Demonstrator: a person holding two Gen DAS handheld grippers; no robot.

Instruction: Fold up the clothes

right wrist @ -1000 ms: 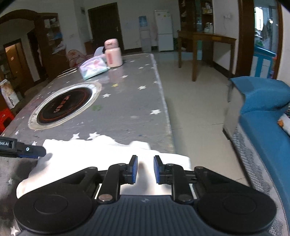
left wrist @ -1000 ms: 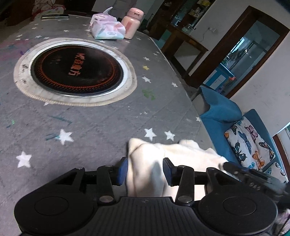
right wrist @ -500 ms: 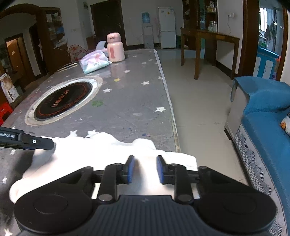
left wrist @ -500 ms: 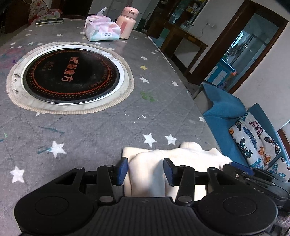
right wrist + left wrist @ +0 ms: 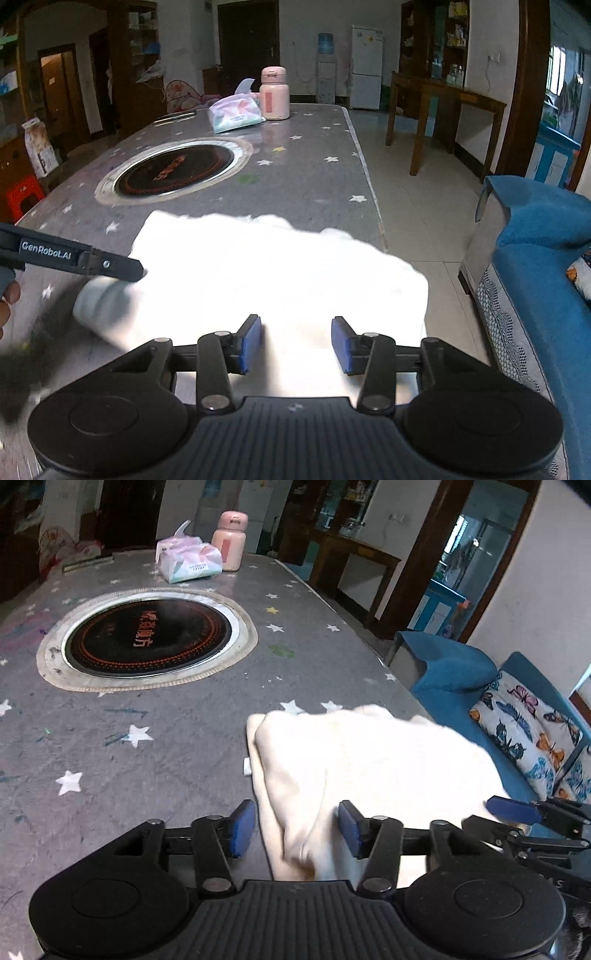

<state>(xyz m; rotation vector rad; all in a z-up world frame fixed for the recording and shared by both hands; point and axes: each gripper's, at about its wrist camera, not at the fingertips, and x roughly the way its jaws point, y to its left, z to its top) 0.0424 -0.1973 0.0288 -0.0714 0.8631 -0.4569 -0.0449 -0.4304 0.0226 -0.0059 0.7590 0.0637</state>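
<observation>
A cream-white garment (image 5: pixel 369 760) lies folded on the grey star-patterned table (image 5: pixel 166 738), near its right edge; it also shows in the right wrist view (image 5: pixel 273 273), overexposed. My left gripper (image 5: pixel 295 829) is open, its blue pads on either side of the garment's near left part. My right gripper (image 5: pixel 295 345) is open over the garment's near edge, and shows in the left wrist view (image 5: pixel 517 810) at the garment's right side. The left gripper's finger shows in the right wrist view (image 5: pixel 81 258) at the garment's left edge.
A round black induction cooker (image 5: pixel 147 637) is set into the table's middle. A tissue pack (image 5: pixel 188 563) and a pink bottle (image 5: pixel 229 541) stand at the far end. A blue sofa (image 5: pixel 543 266) with a butterfly cushion (image 5: pixel 528 720) is right of the table.
Both grippers have opened wider and pulled back a little from the garment. The garment now lies flatter on the table.
</observation>
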